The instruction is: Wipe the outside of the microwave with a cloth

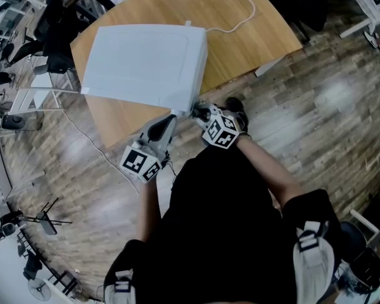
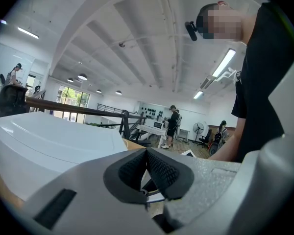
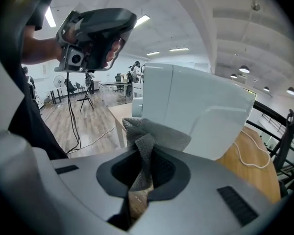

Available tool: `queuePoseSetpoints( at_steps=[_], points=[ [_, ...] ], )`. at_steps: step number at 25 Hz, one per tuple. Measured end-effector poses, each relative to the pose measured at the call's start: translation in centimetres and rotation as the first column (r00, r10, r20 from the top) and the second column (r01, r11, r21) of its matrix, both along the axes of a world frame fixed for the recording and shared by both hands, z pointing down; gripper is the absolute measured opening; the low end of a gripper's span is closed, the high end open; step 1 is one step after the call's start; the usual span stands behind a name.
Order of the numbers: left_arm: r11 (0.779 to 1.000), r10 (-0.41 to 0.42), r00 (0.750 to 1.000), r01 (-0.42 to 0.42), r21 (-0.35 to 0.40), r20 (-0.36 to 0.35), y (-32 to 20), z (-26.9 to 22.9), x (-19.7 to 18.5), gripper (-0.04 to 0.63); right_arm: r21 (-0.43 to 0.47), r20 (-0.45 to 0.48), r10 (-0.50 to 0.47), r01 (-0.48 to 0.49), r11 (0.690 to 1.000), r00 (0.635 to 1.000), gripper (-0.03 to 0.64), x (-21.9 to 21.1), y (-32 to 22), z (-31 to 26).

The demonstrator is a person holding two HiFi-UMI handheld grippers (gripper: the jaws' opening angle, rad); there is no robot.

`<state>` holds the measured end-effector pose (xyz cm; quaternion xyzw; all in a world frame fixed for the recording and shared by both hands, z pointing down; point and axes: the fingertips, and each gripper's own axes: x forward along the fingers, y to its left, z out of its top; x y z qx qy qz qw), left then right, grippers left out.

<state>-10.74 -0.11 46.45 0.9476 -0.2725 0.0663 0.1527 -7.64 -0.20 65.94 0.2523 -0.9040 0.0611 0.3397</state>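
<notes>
My right hand-held gripper (image 3: 147, 169) pinches the soft, limp cloth (image 3: 156, 137) by a bunched fold, probably firmly enough to rub the rigid microwave (image 3: 198, 111); my left hand-held gripper (image 2: 147, 173) sits closed, empty.

Our left gripper (image 1: 170, 118) sits just left of our right gripper (image 1: 201, 113), both held out before us, pointing far. Left jaws meet, empty; right jaws pinch the cloth (image 3: 146, 146).
</notes>
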Motion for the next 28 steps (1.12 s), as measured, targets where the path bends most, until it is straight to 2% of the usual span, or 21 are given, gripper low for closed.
queuePoseSetpoints(
  at_steps=[17,28],
  points=[
    [0.999,-0.03,0.999,0.031,-0.012,0.039,-0.6,0.3,-1.3,0.002,-0.064,-0.03,-0.041,0.039,0.997,0.999,0.026,0.2,-0.5,3.7],
    [0.998,-0.05,0.997,0.051,-0.024,0.057,-1.0,0.5,-1.1,0.002,-0.106,-0.043,-0.014,0.01,0.994,0.999,0.026,1.9,-3.3,5.6]
  ],
)
